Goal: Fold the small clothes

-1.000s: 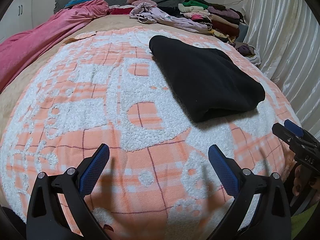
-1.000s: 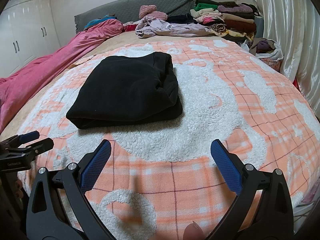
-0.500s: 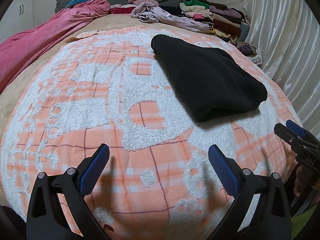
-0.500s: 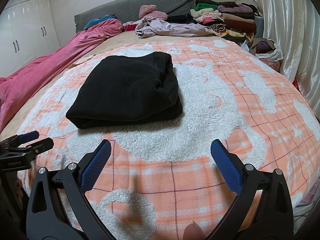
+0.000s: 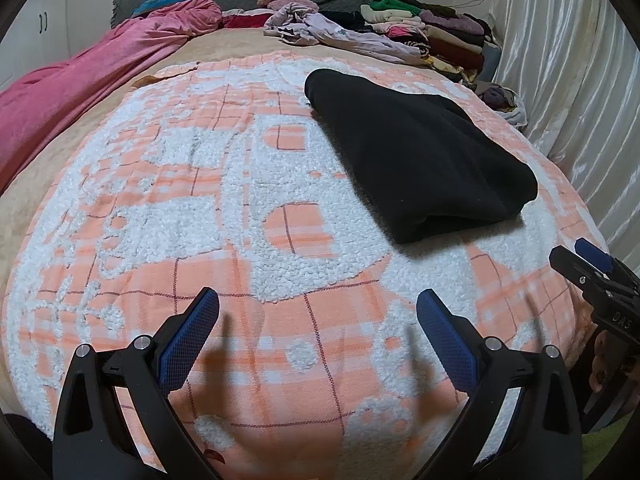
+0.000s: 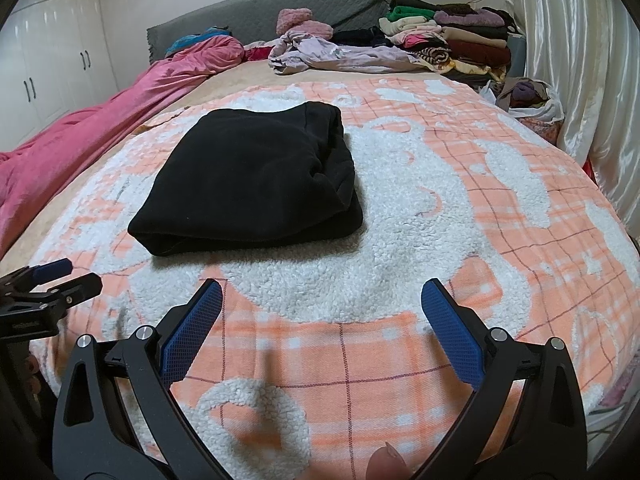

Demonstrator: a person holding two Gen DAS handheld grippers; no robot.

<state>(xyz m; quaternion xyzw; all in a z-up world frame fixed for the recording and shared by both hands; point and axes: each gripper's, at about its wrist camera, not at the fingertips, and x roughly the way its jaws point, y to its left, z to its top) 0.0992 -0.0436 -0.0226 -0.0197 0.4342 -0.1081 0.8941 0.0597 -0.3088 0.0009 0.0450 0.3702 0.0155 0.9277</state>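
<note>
A folded black garment (image 5: 416,152) lies flat on the orange-and-white blanket (image 5: 224,208); it also shows in the right wrist view (image 6: 248,176). My left gripper (image 5: 318,310) is open and empty, hovering over the blanket near its front edge, short of the garment and to its left. My right gripper (image 6: 322,300) is open and empty, just in front of the garment's near folded edge. Each gripper shows at the side of the other's view: the right gripper in the left wrist view (image 5: 588,264), the left gripper in the right wrist view (image 6: 52,280).
A pink duvet (image 5: 80,92) lies along the left side. Loose lilac clothes (image 6: 340,56) and a stack of folded clothes (image 6: 452,36) sit at the far end by the grey headboard (image 6: 264,12). A bag of clothes (image 6: 528,96) and white curtains (image 6: 580,60) stand on the right.
Both grippers stay open and nearly still. The left wrist view has shifted very slightly; the garment has not moved.
</note>
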